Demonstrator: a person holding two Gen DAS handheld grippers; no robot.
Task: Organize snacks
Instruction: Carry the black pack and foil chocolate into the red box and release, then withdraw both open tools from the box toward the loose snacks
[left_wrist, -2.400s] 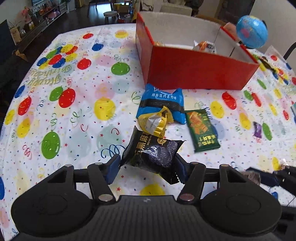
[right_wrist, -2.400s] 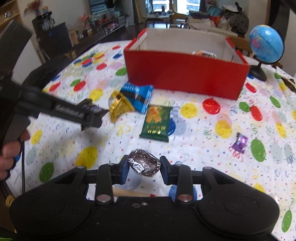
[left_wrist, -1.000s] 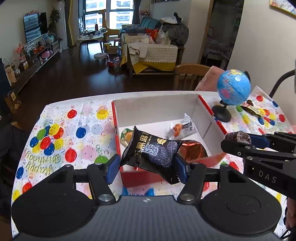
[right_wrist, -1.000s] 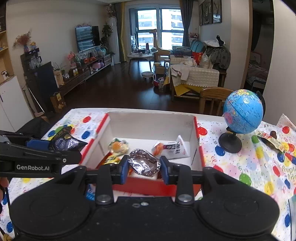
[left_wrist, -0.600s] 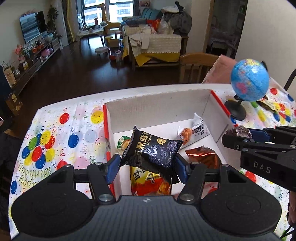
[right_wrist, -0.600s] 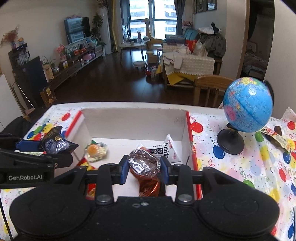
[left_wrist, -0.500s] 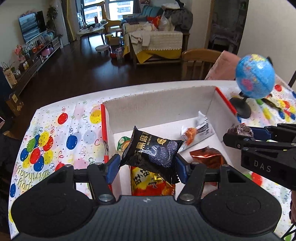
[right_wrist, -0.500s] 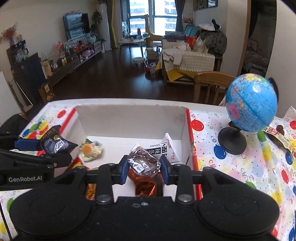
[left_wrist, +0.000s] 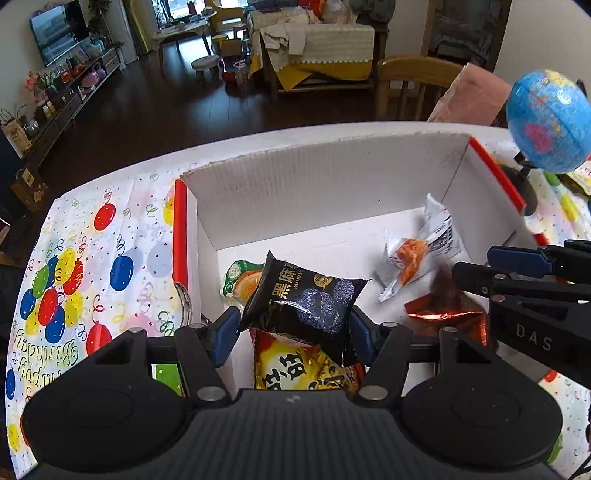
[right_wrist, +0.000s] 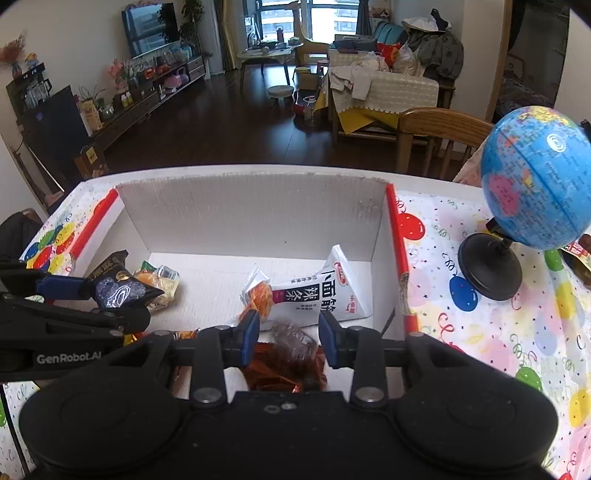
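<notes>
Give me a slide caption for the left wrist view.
Left tool holds a black snack packet over the red-edged cardboard box of snacks.

Soft daylight comes from the far windows (right_wrist: 314, 18), leaving the floor (right_wrist: 221, 125) dim. Both fisheye views bend straight lines and darken at the corners. The foil snack (right_wrist: 291, 339) is motion-blurred; the globe (left_wrist: 546, 122) looks slightly smeared.

The cardboard box (left_wrist: 325, 192) is red outside, white inside; the desk's cloth (left_wrist: 110, 236) has bright multicolour balloons on white; the glossy black snack packet (left_wrist: 306, 301) carries gold lettering.
</notes>
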